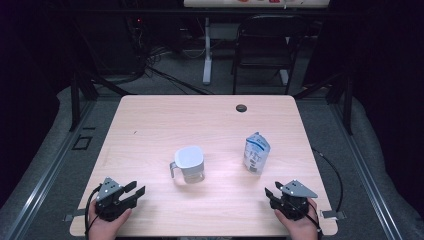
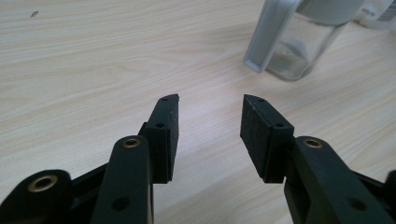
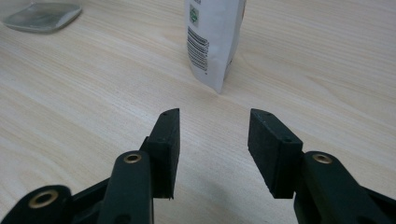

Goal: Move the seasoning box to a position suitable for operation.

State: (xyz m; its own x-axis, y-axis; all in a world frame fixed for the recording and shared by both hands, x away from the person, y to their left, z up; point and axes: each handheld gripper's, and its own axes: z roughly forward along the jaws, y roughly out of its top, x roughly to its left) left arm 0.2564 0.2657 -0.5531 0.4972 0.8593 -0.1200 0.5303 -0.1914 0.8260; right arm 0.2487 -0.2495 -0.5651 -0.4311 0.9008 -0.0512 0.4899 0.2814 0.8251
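Note:
A clear jug [image 1: 189, 164] with a white lid and a side handle stands near the middle of the light wooden table [image 1: 150, 125]. To its right stands a white and blue pouch [image 1: 256, 153], upright. My left gripper [image 1: 136, 190] rests at the front left of the table, open, nothing between its jaws. The left gripper view has its jaws [image 2: 210, 100] apart over bare wood, the jug [image 2: 289, 51] ahead to the right. My right gripper [image 1: 271, 190] sits at the front right, open and empty. In the right gripper view [image 3: 215, 114] the pouch [image 3: 212, 42] stands just ahead.
A small black round grommet [image 1: 241, 108] is set in the table near its far edge. Beyond the table stand a dark folding chair [image 1: 265, 45] and a white desk leg [image 1: 206, 50]. A cable [image 1: 332, 170] trails off the table's right edge.

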